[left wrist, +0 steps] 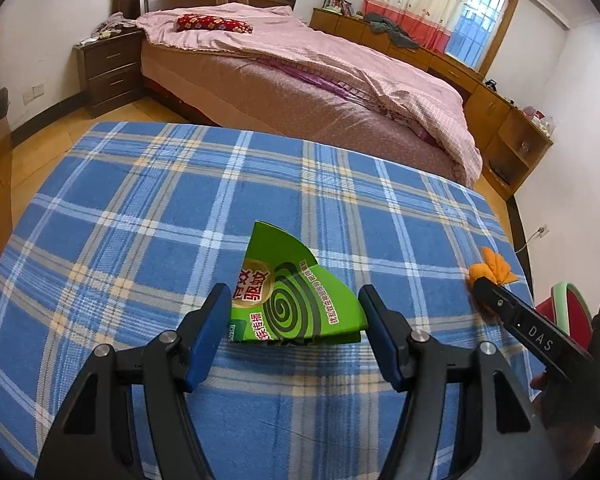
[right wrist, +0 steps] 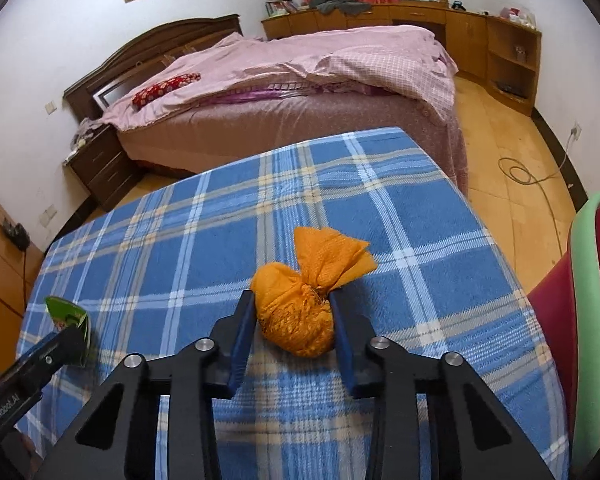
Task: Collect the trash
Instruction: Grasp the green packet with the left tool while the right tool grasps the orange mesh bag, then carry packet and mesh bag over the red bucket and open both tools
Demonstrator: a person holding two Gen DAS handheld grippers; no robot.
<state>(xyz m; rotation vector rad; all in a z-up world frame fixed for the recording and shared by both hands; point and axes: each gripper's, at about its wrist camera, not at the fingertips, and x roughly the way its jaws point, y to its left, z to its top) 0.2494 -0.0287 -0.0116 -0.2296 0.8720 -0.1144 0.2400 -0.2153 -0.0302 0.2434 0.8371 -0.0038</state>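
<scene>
Step in hand, as judged: grasp both pieces of trash on the blue plaid tablecloth (left wrist: 140, 208). To do it well, lower each gripper until its fingers straddle the item, then close squarely and lift straight up, without snagging the cloth.

The left gripper (left wrist: 294, 308) stands wide apart. The green cardboard piece (left wrist: 288, 296), a torn mosquito-coil box panel, lies flat on the cloth between its fingers, its near edge level with the fingertips and its far point beyond them. Neither pad appears to be pressing on it. Because the card lies flat, tilt the fingers to catch an edge.

The right gripper (right wrist: 294, 312) stands narrower around the orange mesh bundle (right wrist: 300, 312), which rests on the cloth near the right edge. Both pads touch or nearly touch its sides; a firm clamp cannot be confirmed. The bundle's flared tail points far-right.

A red bin with a green rim (right wrist: 580, 280) stands just right of the table.
</scene>
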